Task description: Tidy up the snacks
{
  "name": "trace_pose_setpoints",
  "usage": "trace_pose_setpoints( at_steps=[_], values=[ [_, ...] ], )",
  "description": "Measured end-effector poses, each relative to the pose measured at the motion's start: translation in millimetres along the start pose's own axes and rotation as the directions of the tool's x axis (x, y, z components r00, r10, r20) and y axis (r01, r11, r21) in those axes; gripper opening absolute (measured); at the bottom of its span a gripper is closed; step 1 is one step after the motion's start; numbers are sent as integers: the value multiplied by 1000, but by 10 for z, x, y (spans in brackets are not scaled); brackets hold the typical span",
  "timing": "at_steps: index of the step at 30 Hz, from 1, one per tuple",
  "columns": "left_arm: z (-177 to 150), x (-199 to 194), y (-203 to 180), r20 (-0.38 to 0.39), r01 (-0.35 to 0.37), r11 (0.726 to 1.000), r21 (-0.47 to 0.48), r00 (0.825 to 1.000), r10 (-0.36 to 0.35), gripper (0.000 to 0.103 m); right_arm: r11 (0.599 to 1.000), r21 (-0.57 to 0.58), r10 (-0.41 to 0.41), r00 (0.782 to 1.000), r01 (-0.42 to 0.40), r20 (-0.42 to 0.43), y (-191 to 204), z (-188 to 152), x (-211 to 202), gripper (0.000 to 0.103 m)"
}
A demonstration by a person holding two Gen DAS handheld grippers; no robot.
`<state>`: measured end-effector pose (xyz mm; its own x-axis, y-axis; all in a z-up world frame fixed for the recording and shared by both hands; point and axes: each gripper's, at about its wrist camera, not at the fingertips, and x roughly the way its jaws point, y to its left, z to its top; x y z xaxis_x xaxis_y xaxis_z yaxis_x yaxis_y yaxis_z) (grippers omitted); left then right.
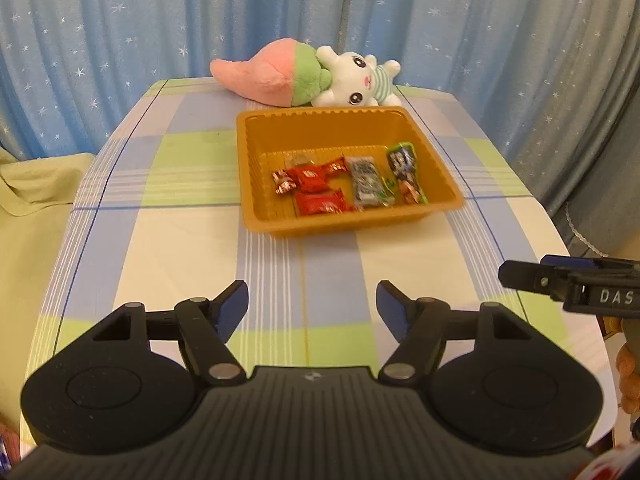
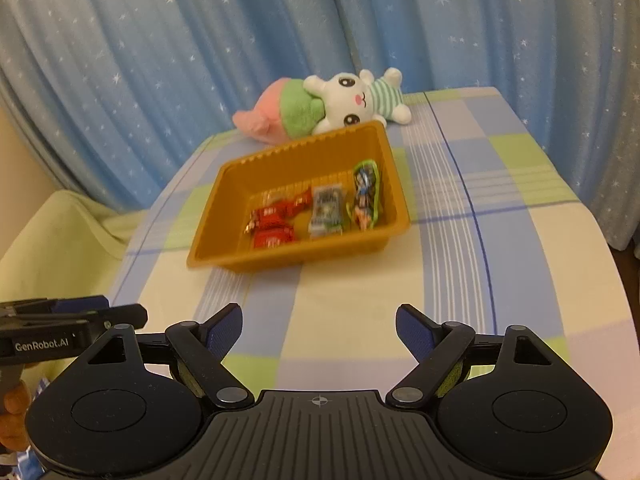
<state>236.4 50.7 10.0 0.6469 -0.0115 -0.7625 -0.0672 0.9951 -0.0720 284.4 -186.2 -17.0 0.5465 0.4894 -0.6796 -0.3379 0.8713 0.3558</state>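
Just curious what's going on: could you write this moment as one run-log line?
left gripper: open, empty | right gripper: open, empty | snacks: in orange tray | plush toy: behind tray

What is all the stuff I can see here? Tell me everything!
Orange plastic tray: one, middle of the table.
Red-wrapped candies: about three, left part of the tray.
Grey-blue snack packet: one, in the tray, right of the red ones.
Green-edged cartoon snack packet: one, right side of the tray.
White bunny plush with pink and green carrot: one, behind the tray.
Checked blue, green and cream tablecloth: one, covers the table.
Blue starry curtain: behind the table.
Left gripper: black, blue pads, open, empty.
Right gripper: same, open, empty.
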Motion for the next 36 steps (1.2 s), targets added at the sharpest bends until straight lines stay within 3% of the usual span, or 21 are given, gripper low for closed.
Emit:
trace_pose_setpoints(
  at_steps=[22,36],
  values=[
    [-963,-658,-485,-50,6,1000,-20,999,-7,70,999,-33,-3,997,1,-76,94,-927,-760,84],
    [-1171,-808,-654,-53,2,1000,-9,999,-2,70,998,-55,-18,994,12,-106,75,-1151,-877,84]
  ],
)
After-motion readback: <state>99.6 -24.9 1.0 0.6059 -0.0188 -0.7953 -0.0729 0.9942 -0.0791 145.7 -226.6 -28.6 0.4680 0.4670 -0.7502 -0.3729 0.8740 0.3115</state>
